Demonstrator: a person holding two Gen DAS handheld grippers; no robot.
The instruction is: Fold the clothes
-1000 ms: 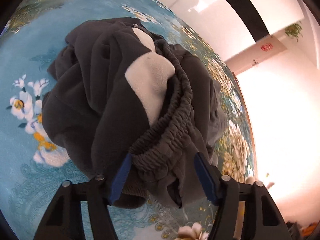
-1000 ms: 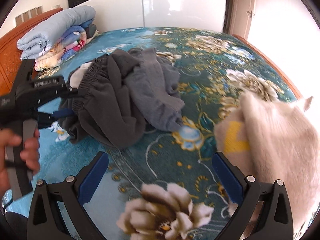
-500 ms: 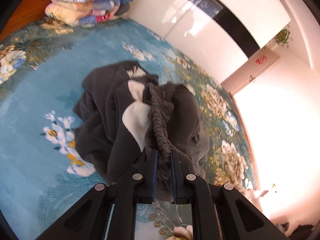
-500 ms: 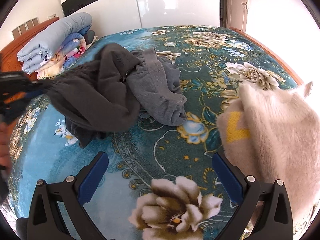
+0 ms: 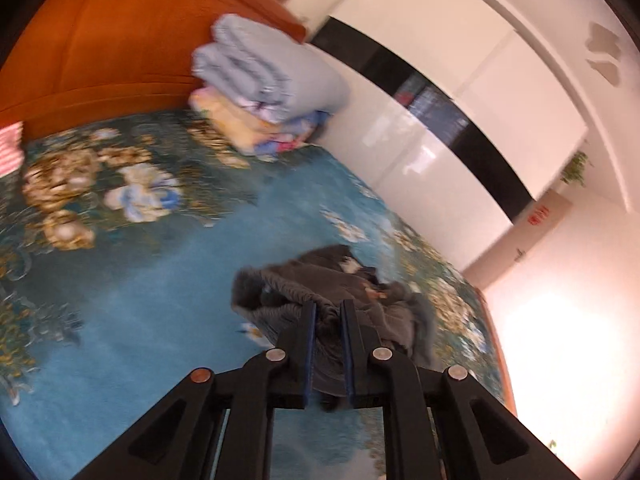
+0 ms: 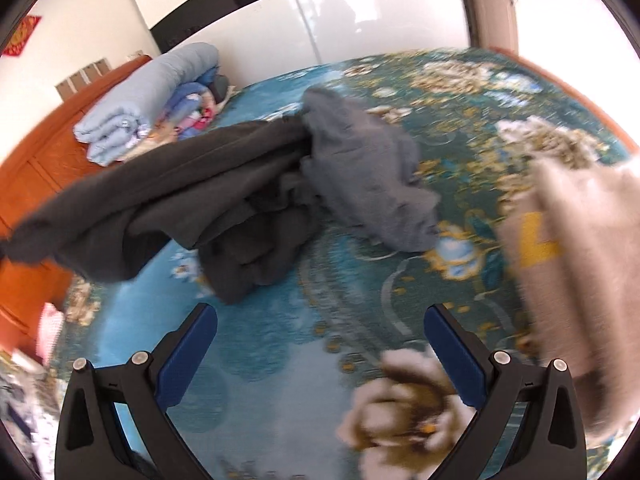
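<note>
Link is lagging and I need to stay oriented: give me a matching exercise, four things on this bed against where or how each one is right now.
Things:
1. dark grey garment
2. cream sweater
3. right gripper
4. pale blue quilt

States:
A. folded, stacked by the wooden headboard
B. open, nothing between the fingers
C. clamped in the left gripper, pulled out sideways
D. lying at the right edge of the right wrist view

Pairs: 1-C, 2-D, 3-B, 4-A
</note>
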